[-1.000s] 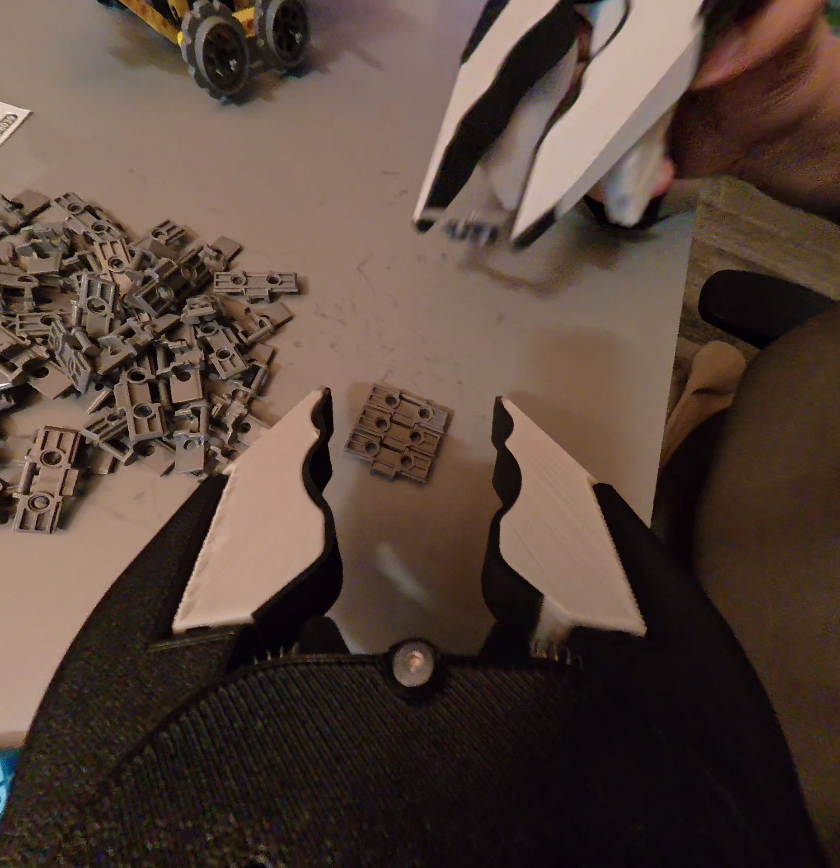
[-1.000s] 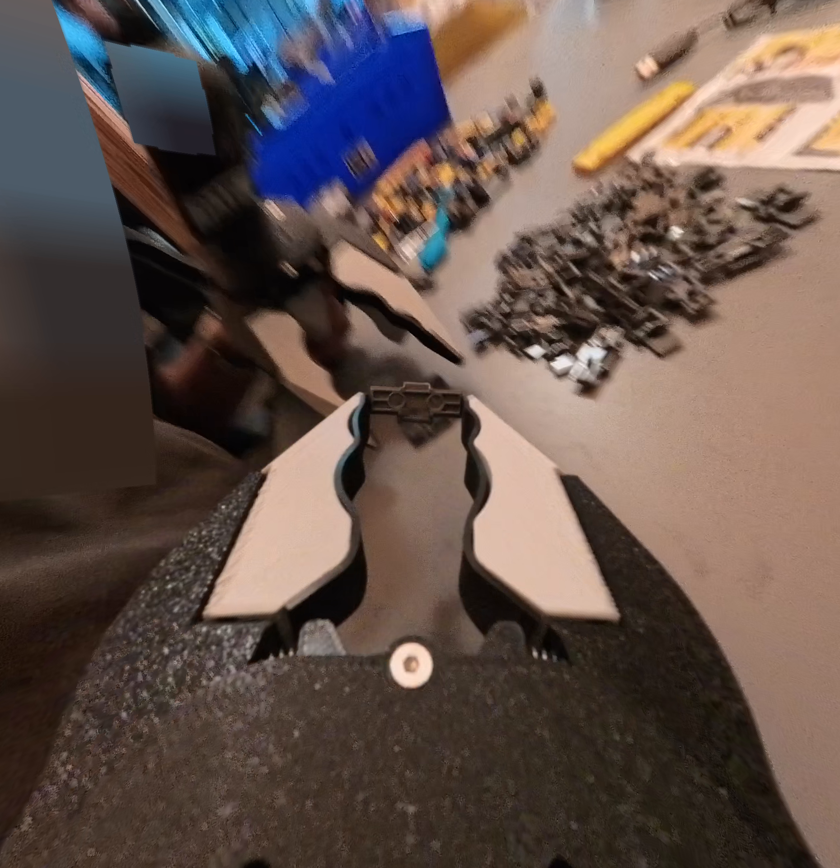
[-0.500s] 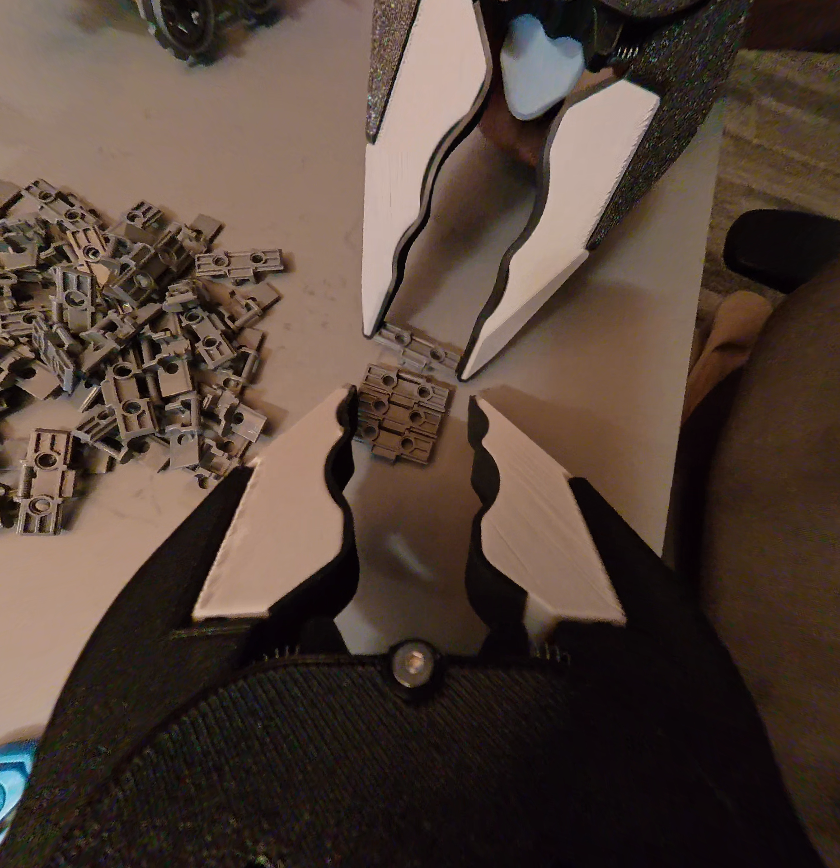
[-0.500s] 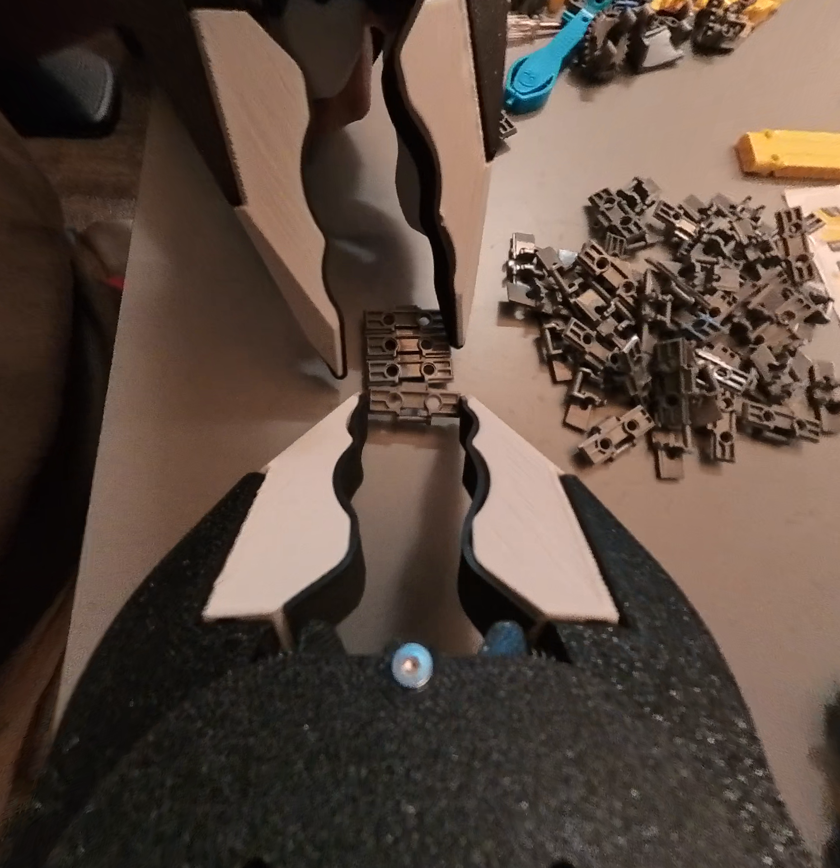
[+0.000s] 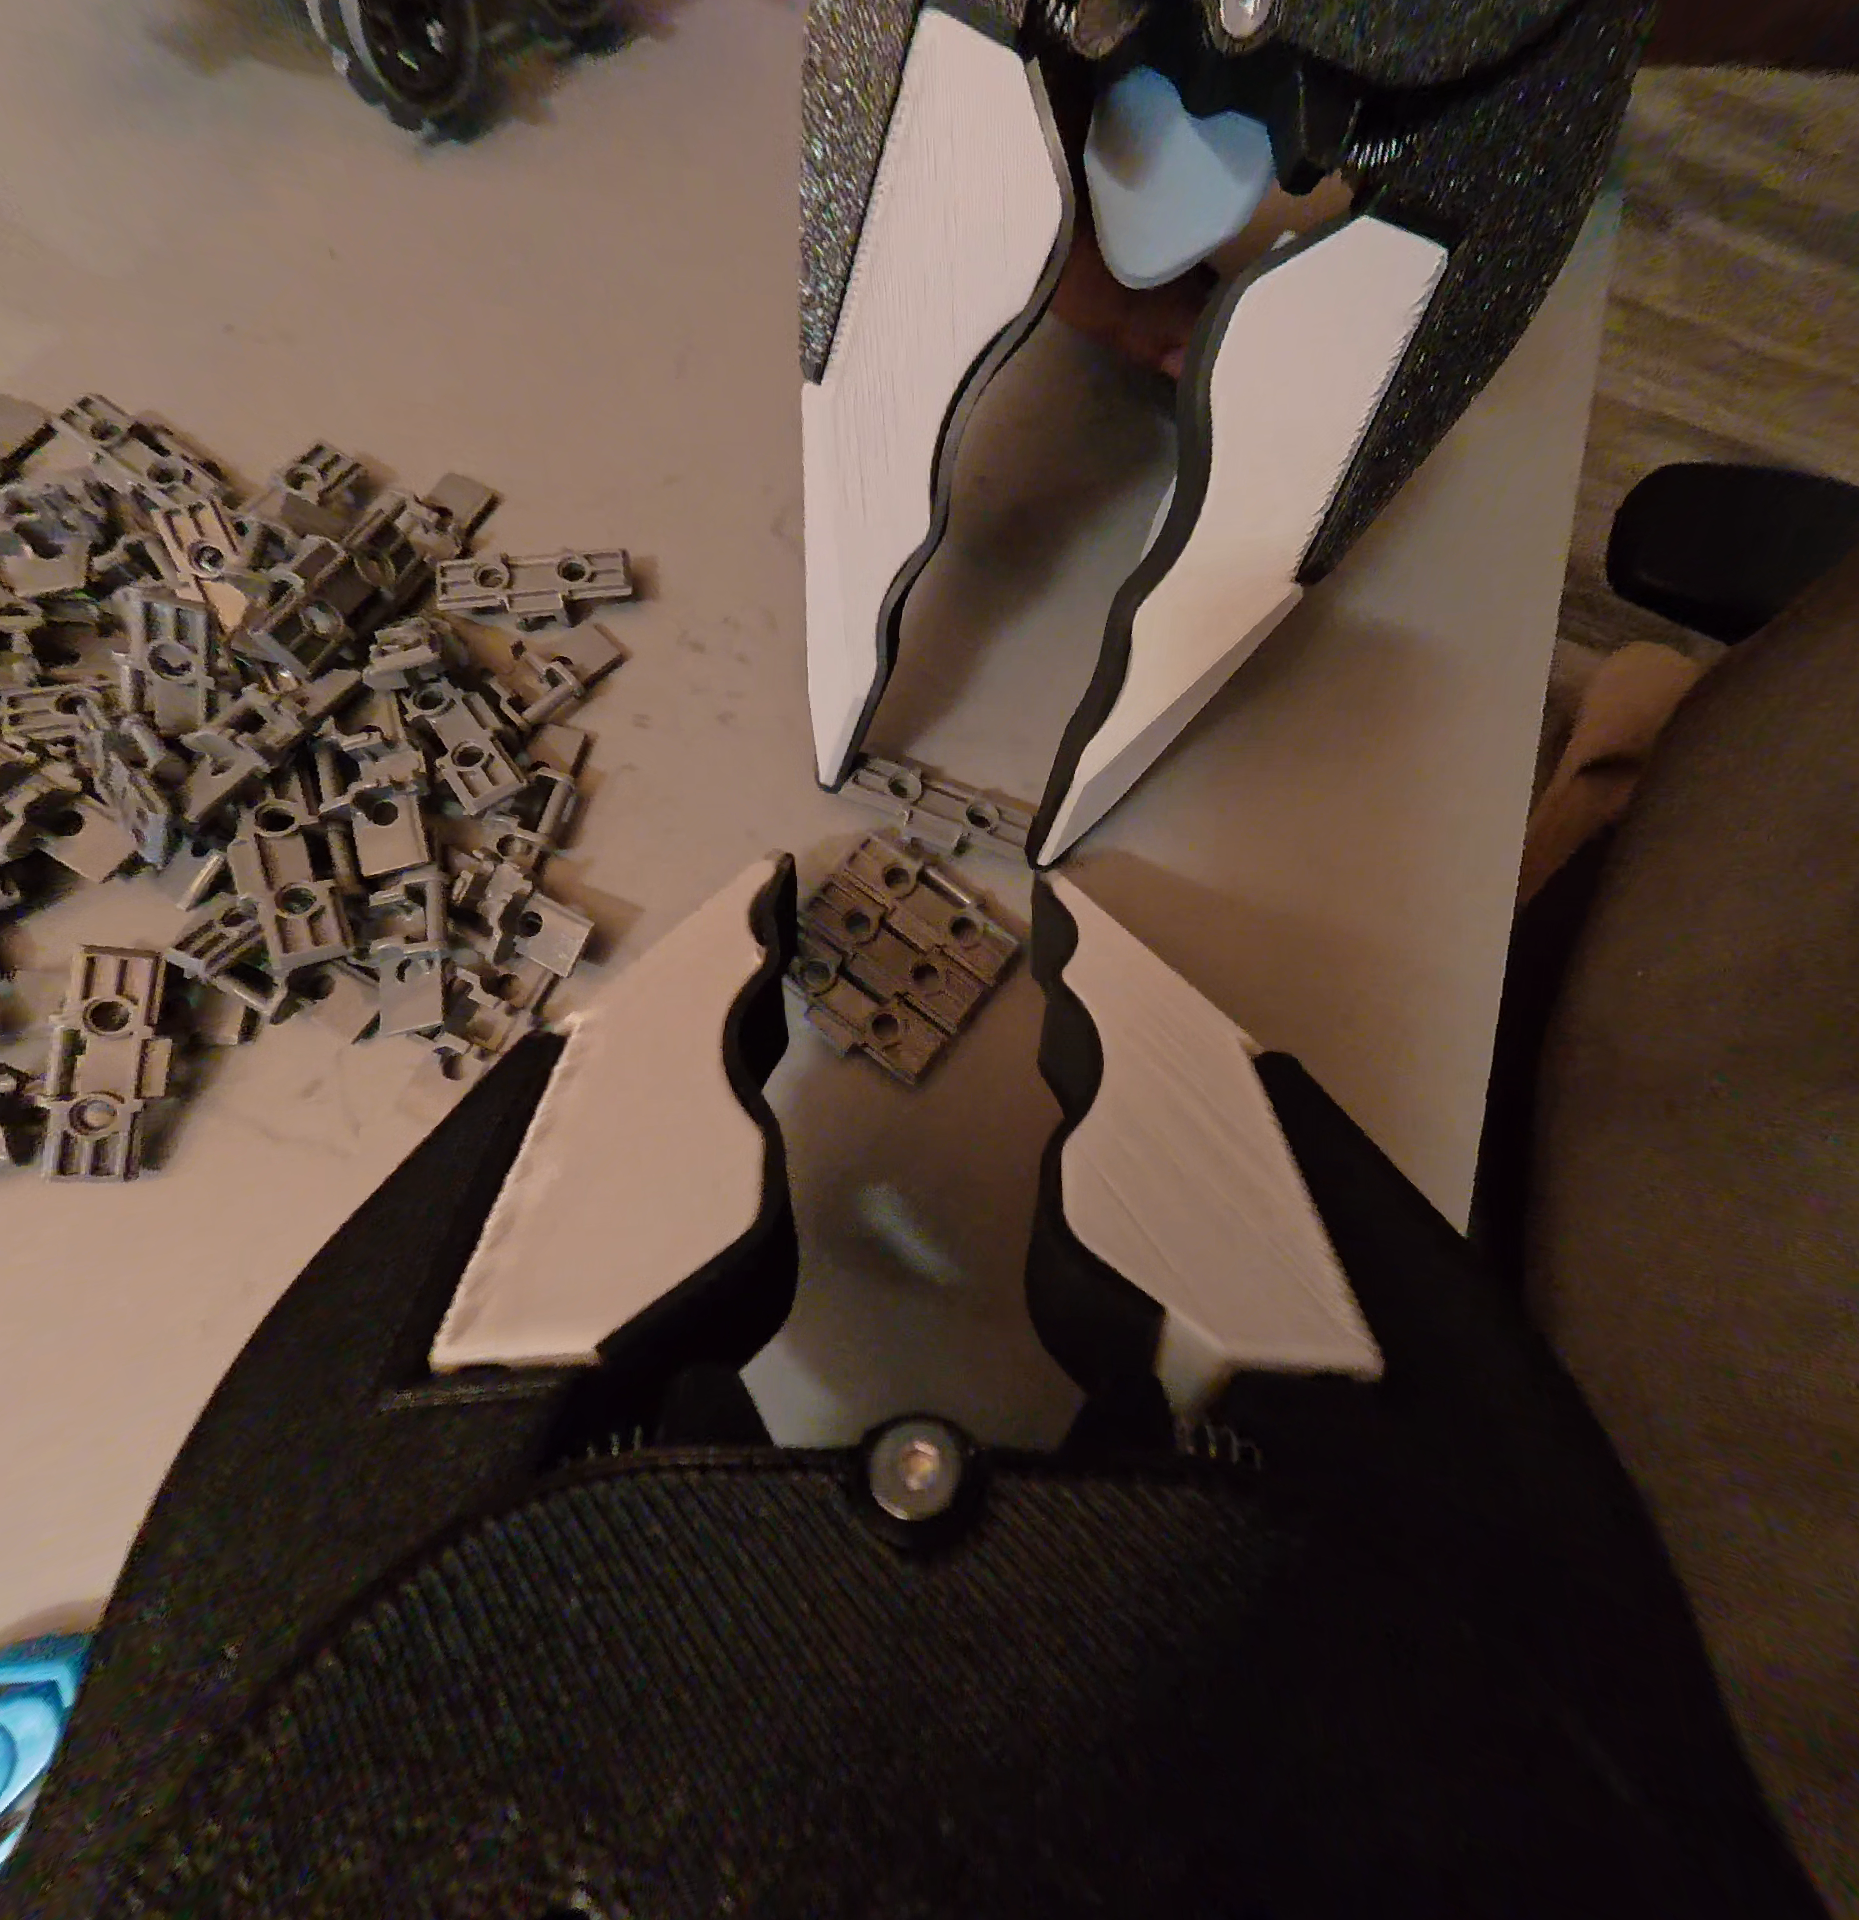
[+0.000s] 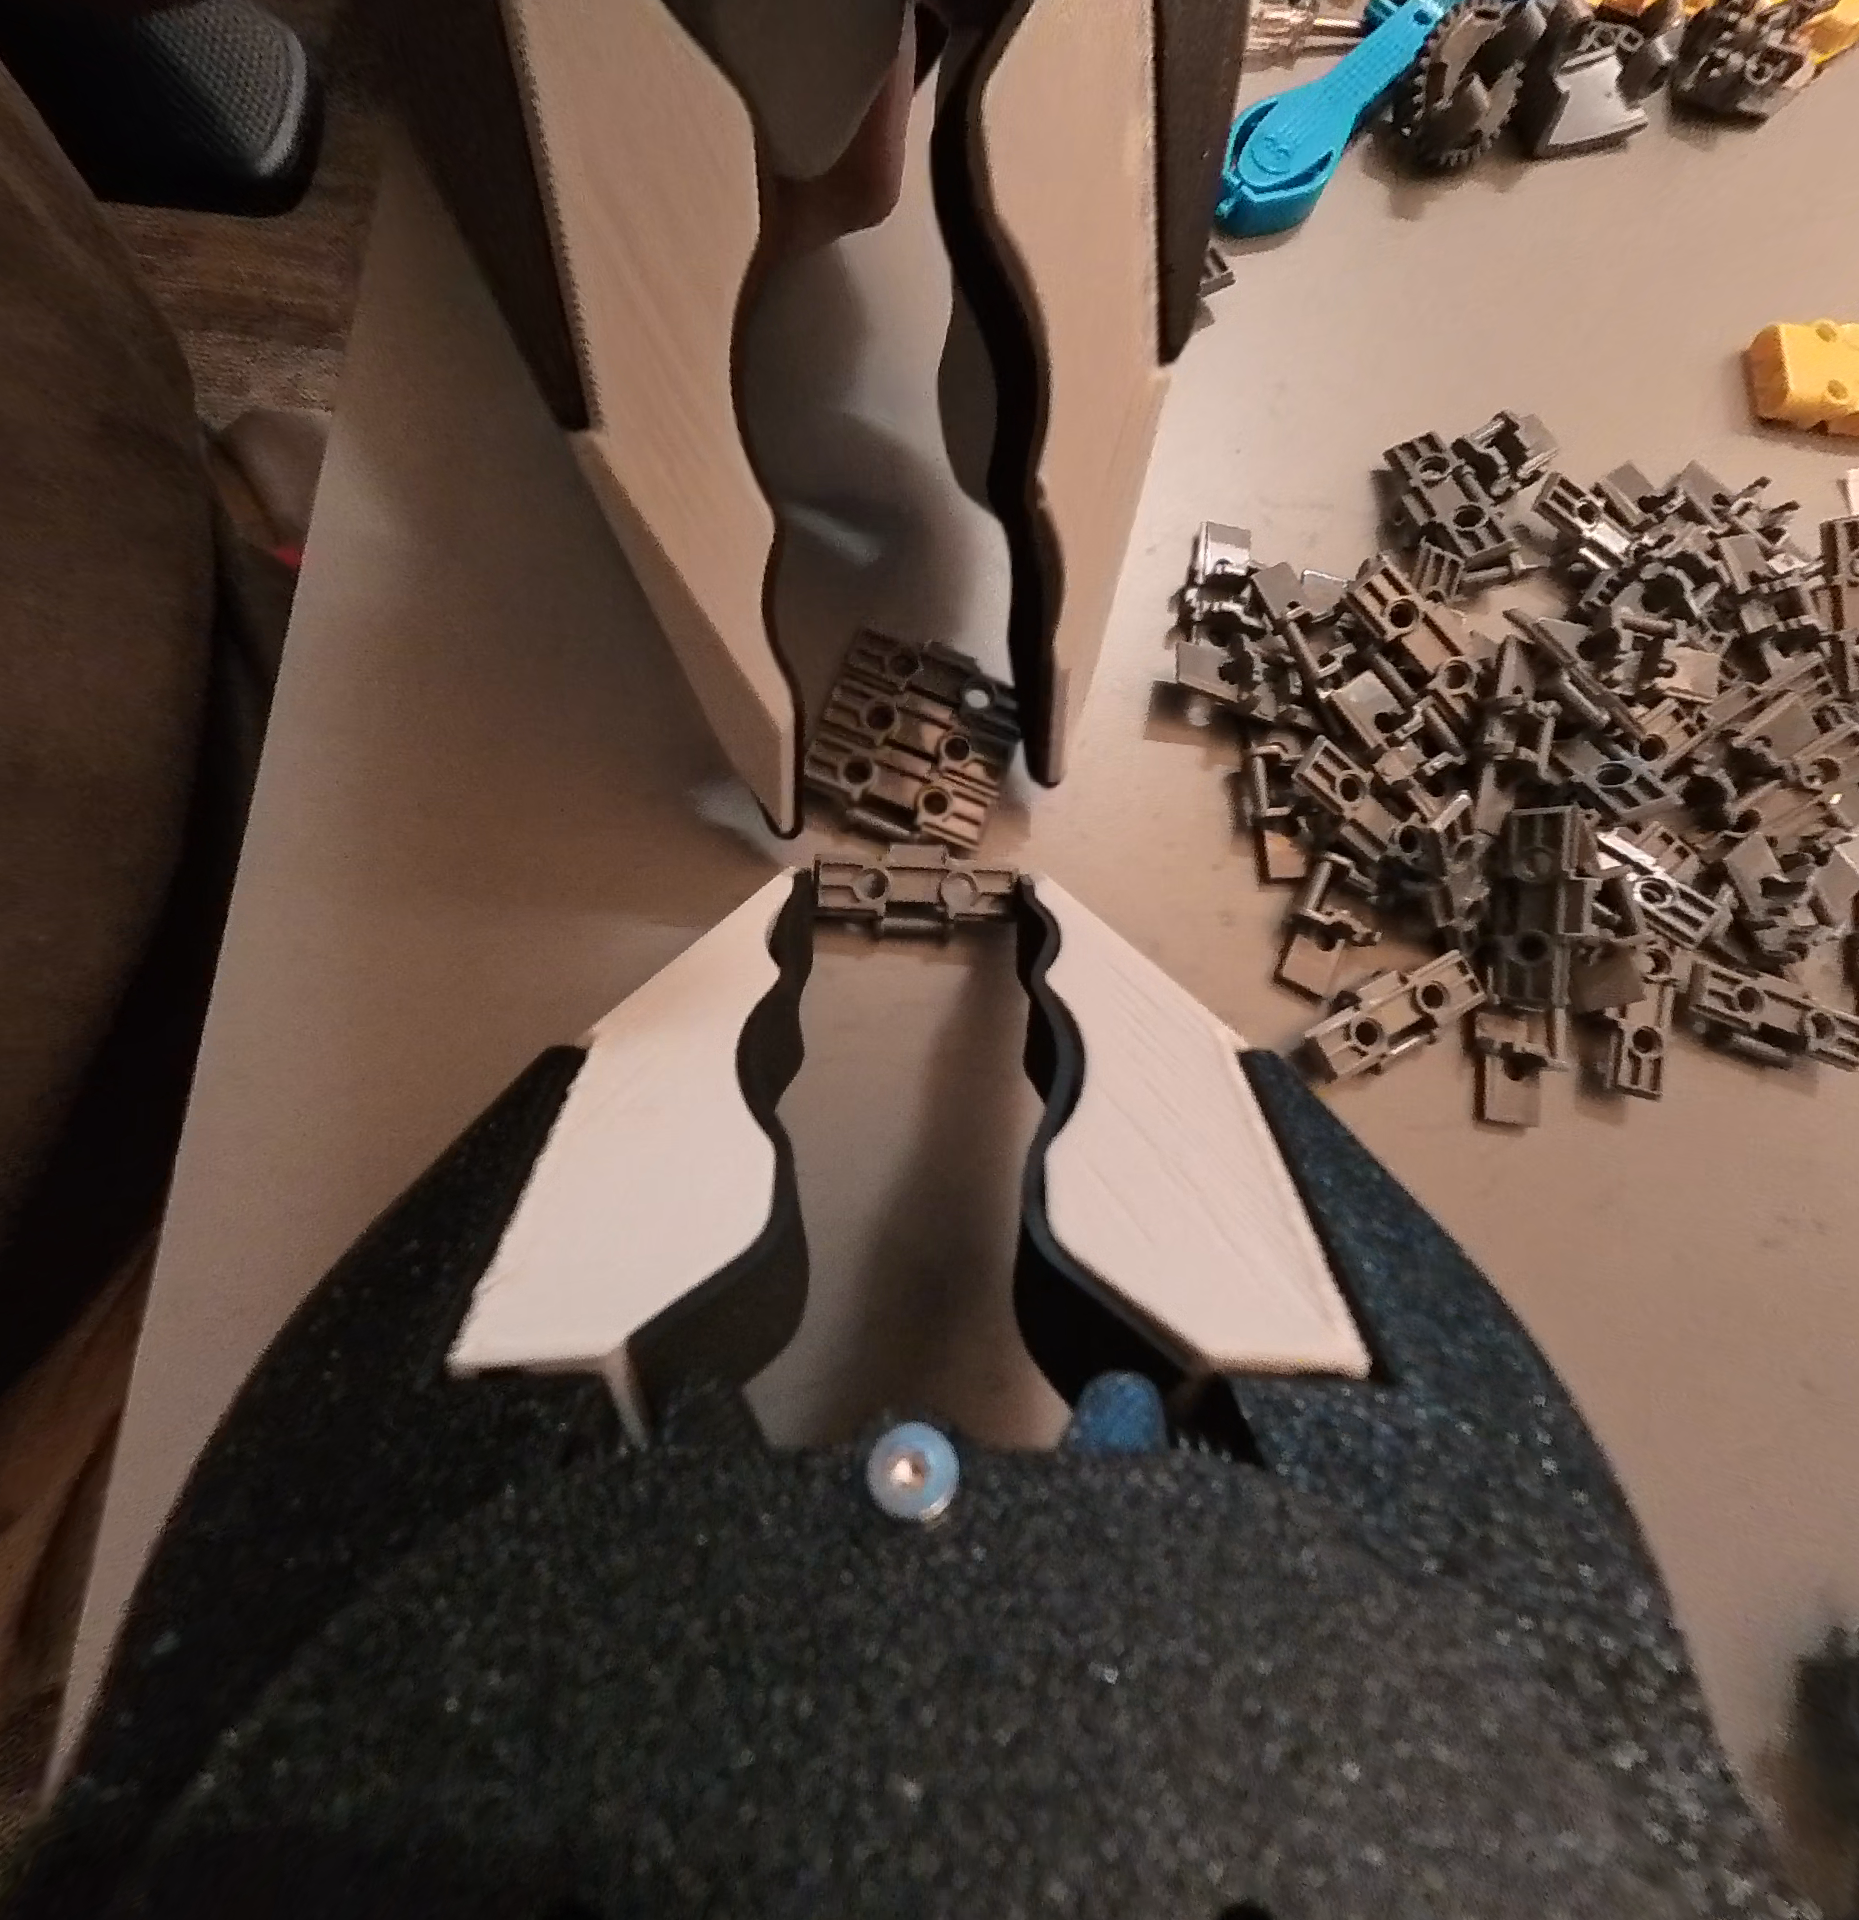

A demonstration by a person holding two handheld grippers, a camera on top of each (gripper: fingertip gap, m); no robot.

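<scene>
A small mat of joined grey track links lies on the grey table, near its edge. My left gripper is closed around this mat, a fingertip touching each side. It also shows in the right wrist view, with the mat between its fingers. My right gripper is shut on a single grey track link held crosswise at its fingertips. It faces the left gripper tip to tip, with the single link just beyond the mat's far edge.
A pile of loose grey track links lies beside the grippers. A wheeled model, a blue tool and a yellow piece lie farther off. The table edge and a black chair arm are close by. Both grippers' tips are close together, under 4 cm apart. The wheeled model is about 20 centimetres from both grippers' fingertips.
My right gripper swung in with the single link and now meets the left gripper tip to tip. My left gripper moved forward and narrowed around the mat, which has turned slightly.
</scene>
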